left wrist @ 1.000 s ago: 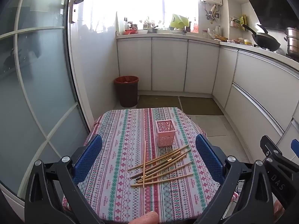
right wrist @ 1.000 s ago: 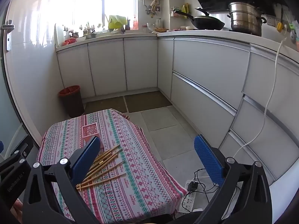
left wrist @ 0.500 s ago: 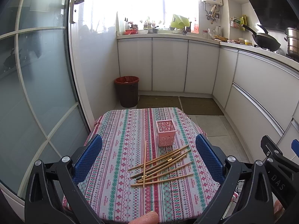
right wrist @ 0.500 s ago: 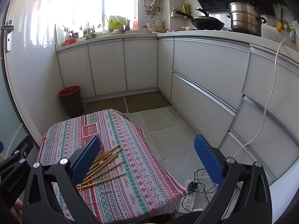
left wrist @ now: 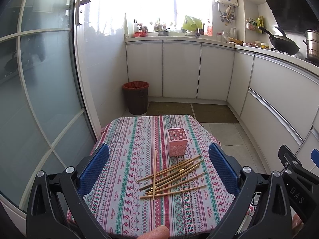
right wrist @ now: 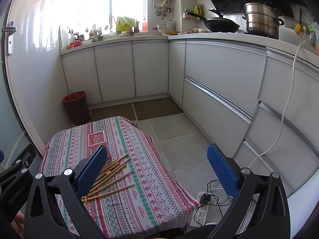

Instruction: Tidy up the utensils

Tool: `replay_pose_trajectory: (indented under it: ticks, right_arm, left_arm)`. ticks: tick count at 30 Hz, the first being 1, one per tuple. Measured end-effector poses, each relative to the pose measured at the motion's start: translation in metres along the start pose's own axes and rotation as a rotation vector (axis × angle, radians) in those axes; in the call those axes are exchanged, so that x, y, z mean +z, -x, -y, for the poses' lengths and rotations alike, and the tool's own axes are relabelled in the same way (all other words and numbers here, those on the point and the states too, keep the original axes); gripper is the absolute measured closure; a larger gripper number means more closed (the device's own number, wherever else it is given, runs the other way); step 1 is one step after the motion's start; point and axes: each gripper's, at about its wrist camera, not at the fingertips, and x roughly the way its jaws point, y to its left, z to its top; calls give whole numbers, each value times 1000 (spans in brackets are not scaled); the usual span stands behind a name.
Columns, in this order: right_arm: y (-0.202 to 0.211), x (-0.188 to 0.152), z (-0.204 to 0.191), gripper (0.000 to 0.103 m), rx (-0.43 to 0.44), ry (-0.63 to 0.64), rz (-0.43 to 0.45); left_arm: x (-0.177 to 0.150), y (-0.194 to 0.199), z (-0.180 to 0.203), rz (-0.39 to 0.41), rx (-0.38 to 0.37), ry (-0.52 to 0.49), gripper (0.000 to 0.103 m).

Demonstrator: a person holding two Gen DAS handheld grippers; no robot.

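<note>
My left gripper (left wrist: 158, 168) hangs above the near end of the table (left wrist: 119, 209), blue pads spread wide w/ nothing between them; thru the gap I see the loose pile of chopsticks (left wrist: 173, 176) lying flat on the striped cloth. Most of them fan out diagonally, low-left to upper-right, overlapping each other, and one lies nearly straight front-to-back across their left ends. The pink holder (left wrist: 177, 141) stands upright just beyond the pile's far-right tips, close to them but I can't tell if any touch it; looks like nothing's inside. My right gripper (right wrist: 156, 168) is off to the table's right side, also wide open and holding nothing: its left pad (right wrist: 90, 171) sits in front of the chopsticks' (right wrist: 111, 176) near ends and partly covers the holder (right wrist: 96, 139), while the right pad hangs out over the tiled floor (right wrist: 175, 137), above a power strip (right wrist: 200, 212) w/ tangled cords. Further back, a red-lined bin (left wrist: 136, 97) stands by the white cabinets (left wrist: 181, 69), well apart from the table. Wok (right wrist: 221, 24) and steel steamer pot (right wrist: 262, 21) sit up on the counter.
</note>
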Motion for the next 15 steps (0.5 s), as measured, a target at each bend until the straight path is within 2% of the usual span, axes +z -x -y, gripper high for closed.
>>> replay_pose_trajectory:
  ticks: [15]
  right_arm:
    - [1, -1, -2, 5, -1, 1, -1]
  left_arm:
    - [-1, 0, -2, -3, 1, -5, 7]
